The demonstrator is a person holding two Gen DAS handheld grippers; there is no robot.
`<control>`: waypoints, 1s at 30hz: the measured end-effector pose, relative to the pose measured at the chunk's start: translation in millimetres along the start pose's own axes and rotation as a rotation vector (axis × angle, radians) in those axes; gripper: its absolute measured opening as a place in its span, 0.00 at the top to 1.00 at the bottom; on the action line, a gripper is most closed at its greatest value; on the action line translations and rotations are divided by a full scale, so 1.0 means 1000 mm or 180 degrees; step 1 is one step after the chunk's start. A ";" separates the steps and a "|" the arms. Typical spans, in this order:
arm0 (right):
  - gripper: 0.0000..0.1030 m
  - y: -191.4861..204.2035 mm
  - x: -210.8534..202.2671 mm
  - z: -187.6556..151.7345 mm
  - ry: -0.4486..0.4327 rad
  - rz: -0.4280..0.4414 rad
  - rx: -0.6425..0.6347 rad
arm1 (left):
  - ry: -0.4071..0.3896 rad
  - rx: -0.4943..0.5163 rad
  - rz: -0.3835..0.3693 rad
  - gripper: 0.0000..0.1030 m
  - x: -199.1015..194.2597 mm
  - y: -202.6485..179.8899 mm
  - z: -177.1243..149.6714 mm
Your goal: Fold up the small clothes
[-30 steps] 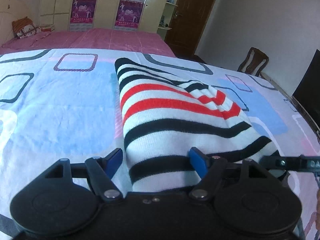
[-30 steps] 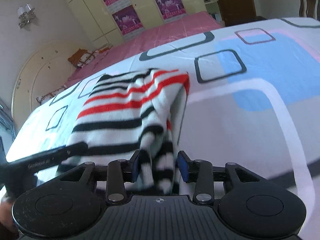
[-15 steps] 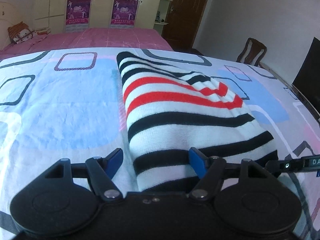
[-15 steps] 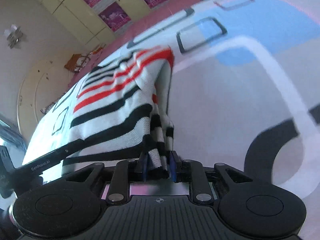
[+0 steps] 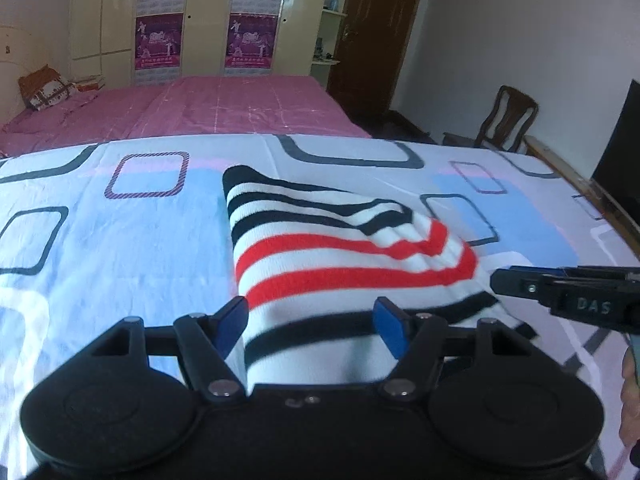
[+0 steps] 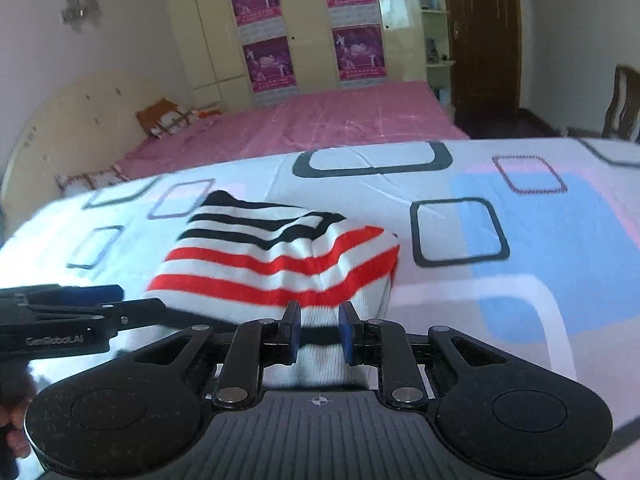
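Note:
A small knit garment point(image 5: 344, 264) with black, white and red stripes lies folded on the patterned sheet point(image 5: 120, 240). Its near edge rises up to both grippers. My left gripper point(image 5: 310, 320) straddles the near left part; its jaws are closing, the cloth lies between the blue pads, and I see no firm pinch. My right gripper point(image 6: 319, 328) is shut on the white near hem of the garment point(image 6: 280, 264). Each gripper shows in the other's view: the right gripper point(image 5: 560, 292) at the garment's right side, the left gripper point(image 6: 100, 304) at its left side.
The sheet point(image 6: 540, 240) bears blue patches and dark square outlines. Behind it lies a pink bed point(image 5: 220, 108) with a cushion point(image 5: 44, 88), then wardrobes with purple posters point(image 6: 264, 64) and a dark door point(image 5: 380, 32). A wooden chair point(image 5: 508, 120) stands at the right.
The right gripper's jaws closed on the garment's hem and rolled level. Both grippers rose and moved forward, and the garment's near edge came up with them.

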State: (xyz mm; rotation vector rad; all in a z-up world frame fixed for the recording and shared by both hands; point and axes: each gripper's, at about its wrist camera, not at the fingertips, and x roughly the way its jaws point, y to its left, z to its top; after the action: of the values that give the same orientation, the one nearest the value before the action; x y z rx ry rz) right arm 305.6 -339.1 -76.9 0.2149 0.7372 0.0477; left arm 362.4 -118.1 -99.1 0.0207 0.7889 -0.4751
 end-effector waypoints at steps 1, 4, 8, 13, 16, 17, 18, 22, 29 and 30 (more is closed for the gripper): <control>0.80 0.000 0.007 0.000 0.0019 -0.0031 0.0006 | 0.0016 -0.0003 0.0022 0.35 0.005 0.001 0.000; 0.80 -0.004 0.027 -0.007 0.0136 -0.0165 -0.0040 | 0.0098 -0.0013 0.0089 0.33 0.020 0.004 -0.004; 0.80 -0.021 0.039 -0.019 0.0216 -0.0190 0.0024 | 0.0118 -0.0093 0.0028 0.31 0.027 0.011 -0.013; 0.63 -0.023 0.039 -0.020 0.0232 -0.0268 -0.0050 | 0.0166 -0.0153 -0.0002 0.33 0.025 0.016 -0.008; 0.63 -0.027 0.030 -0.006 0.0098 -0.0251 -0.0030 | 0.0068 -0.0101 -0.0039 0.36 0.016 0.012 0.003; 0.63 -0.028 0.026 0.000 0.0016 -0.0235 -0.0030 | 0.0018 -0.0084 -0.0053 0.37 0.014 0.011 0.008; 0.63 -0.028 0.025 0.006 -0.0026 -0.0209 -0.0034 | -0.0028 -0.0086 -0.0062 0.39 0.013 0.011 0.013; 0.63 -0.023 0.036 0.028 -0.0132 -0.0197 -0.0105 | -0.0092 -0.0159 -0.0101 0.47 0.025 0.015 0.034; 0.63 -0.022 0.092 0.045 -0.0019 -0.0297 -0.0042 | -0.0001 -0.0147 0.0052 0.49 0.074 0.020 0.044; 0.63 -0.024 0.100 0.043 0.0032 -0.0323 -0.0045 | 0.0033 -0.0134 0.0084 0.48 0.079 0.022 0.039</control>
State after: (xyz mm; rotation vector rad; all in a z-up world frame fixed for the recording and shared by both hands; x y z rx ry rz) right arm 408.2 -358.3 -117.1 0.1636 0.7564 -0.0425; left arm 446.6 -137.7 -129.1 -0.0053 0.8077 -0.4335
